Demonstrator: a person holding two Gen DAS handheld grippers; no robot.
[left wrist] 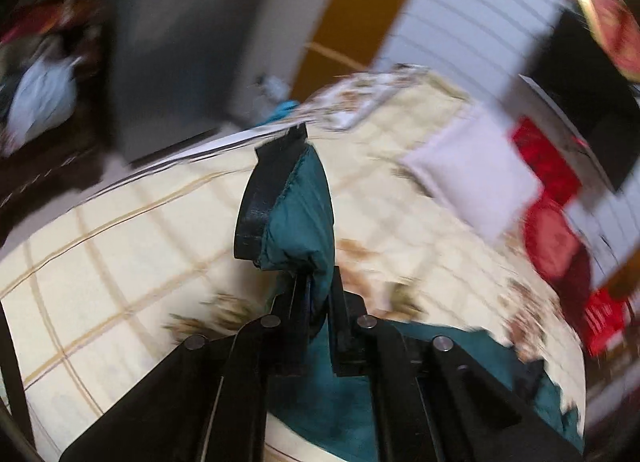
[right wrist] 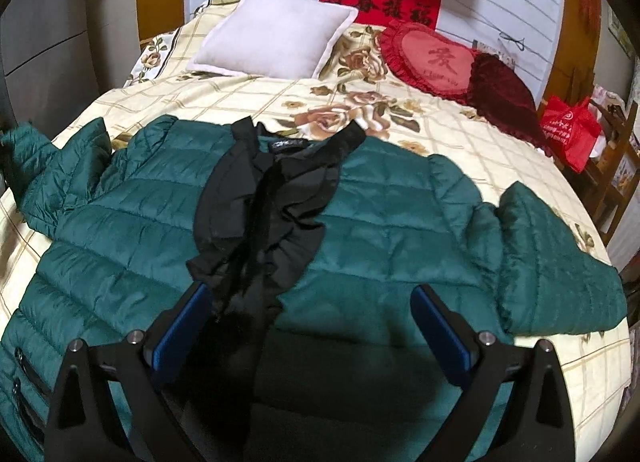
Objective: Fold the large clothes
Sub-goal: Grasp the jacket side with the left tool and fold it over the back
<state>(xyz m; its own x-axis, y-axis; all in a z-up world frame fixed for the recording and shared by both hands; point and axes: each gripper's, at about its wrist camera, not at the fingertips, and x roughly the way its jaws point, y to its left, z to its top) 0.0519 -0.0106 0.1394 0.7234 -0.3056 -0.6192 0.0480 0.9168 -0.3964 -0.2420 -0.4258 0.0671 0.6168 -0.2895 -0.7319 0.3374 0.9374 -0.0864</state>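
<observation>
A dark green quilted puffer jacket [right wrist: 380, 221] lies spread on the bed, back up, sleeves out to both sides. Its black hood [right wrist: 260, 205] lies folded down over the back. My right gripper [right wrist: 316, 298] is open and empty, hovering over the jacket's lower back, blue pads apart. In the blurred left wrist view my left gripper [left wrist: 300, 165] is shut on a fold of the green jacket [left wrist: 304, 213], lifted above the bedspread; more jacket [left wrist: 332, 402] trails below the fingers.
The bed has a cream checked floral bedspread [right wrist: 460, 133]. A white pillow [right wrist: 276, 33], a red heart cushion [right wrist: 436, 57] and a dark red cushion [right wrist: 504, 81] lie at its head. A red bag [right wrist: 568, 129] sits on a chair at right. Grey cabinets [right wrist: 44, 21] stand at left.
</observation>
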